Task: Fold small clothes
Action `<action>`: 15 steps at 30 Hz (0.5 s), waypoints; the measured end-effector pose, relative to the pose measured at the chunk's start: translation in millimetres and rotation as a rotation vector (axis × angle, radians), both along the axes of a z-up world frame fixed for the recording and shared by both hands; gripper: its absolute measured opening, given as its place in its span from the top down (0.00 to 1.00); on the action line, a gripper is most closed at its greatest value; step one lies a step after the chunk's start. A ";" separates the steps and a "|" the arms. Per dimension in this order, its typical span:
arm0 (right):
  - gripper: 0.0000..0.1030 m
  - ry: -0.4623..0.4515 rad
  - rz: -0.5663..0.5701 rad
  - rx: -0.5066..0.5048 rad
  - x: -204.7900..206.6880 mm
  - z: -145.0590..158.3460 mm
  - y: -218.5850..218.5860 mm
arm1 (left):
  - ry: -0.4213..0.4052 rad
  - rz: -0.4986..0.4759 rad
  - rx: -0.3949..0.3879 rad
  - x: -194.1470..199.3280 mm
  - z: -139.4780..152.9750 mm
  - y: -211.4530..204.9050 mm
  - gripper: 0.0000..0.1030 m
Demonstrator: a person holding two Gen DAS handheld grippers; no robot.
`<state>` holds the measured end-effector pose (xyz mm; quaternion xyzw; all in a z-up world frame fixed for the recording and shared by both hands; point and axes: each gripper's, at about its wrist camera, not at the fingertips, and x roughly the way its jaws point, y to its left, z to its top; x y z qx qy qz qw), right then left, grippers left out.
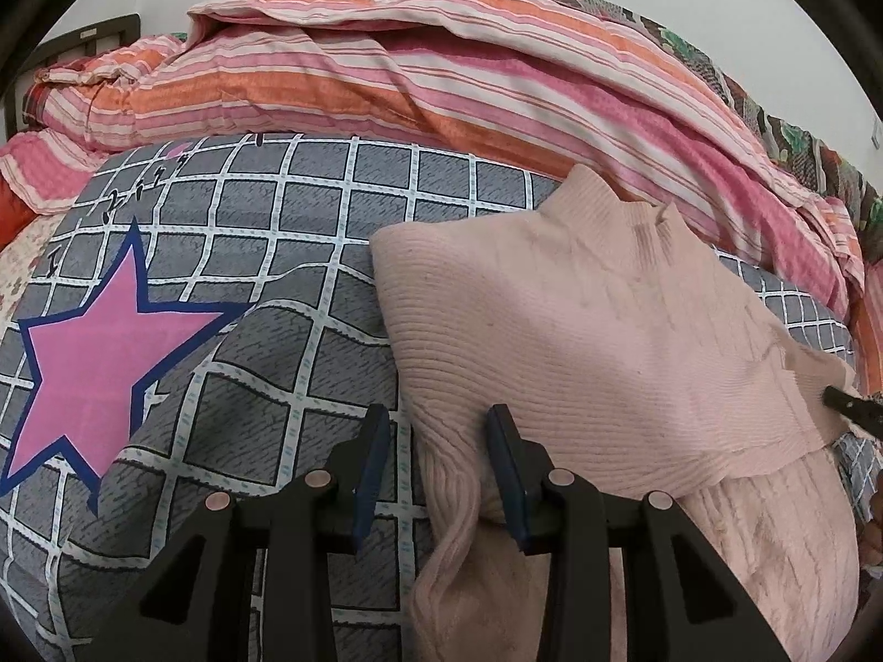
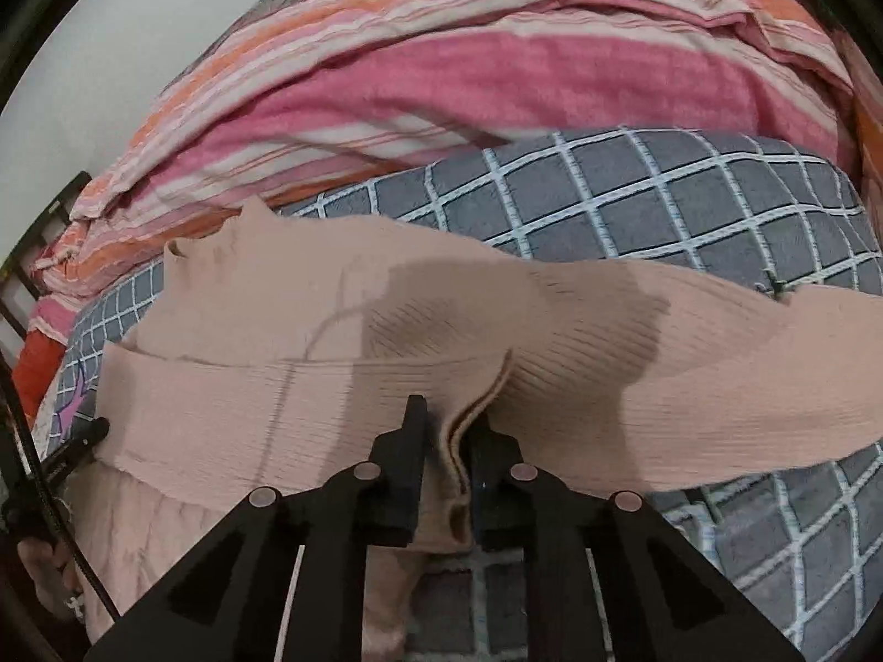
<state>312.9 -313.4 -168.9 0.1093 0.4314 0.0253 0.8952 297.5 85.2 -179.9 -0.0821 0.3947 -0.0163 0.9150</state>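
Observation:
A pale pink ribbed sweater (image 1: 596,331) lies on a grey checked bedsheet (image 1: 265,331) with its collar pointing away. My left gripper (image 1: 439,419) is open, its fingers standing either side of the sweater's left edge fold. In the right wrist view the sweater (image 2: 386,331) stretches across the frame. My right gripper (image 2: 450,414) is shut on a fold of the sweater's sleeve and holds it raised over the body. The right gripper's tip shows in the left wrist view (image 1: 844,402), and the left gripper's tip in the right wrist view (image 2: 83,441).
A pink and orange striped quilt (image 1: 441,71) is heaped along the far side of the bed. A big pink star (image 1: 105,353) is printed on the sheet at the left. A dark bed frame (image 1: 83,38) stands at the far left.

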 end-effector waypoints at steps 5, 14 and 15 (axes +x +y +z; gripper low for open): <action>0.59 -0.094 -0.087 -0.097 -32.4 30.2 -34.2 | 0.004 0.014 0.011 -0.3 -0.6 -1.1 0.58; 0.28 -0.119 -0.310 -0.098 -86.4 42.8 -149.7 | 0.009 0.015 0.045 -0.9 -1.1 -5.4 0.42; 0.26 -0.109 -0.325 -0.092 -88.9 40.7 -157.4 | 0.008 0.014 0.044 -0.8 -1.1 -5.2 0.41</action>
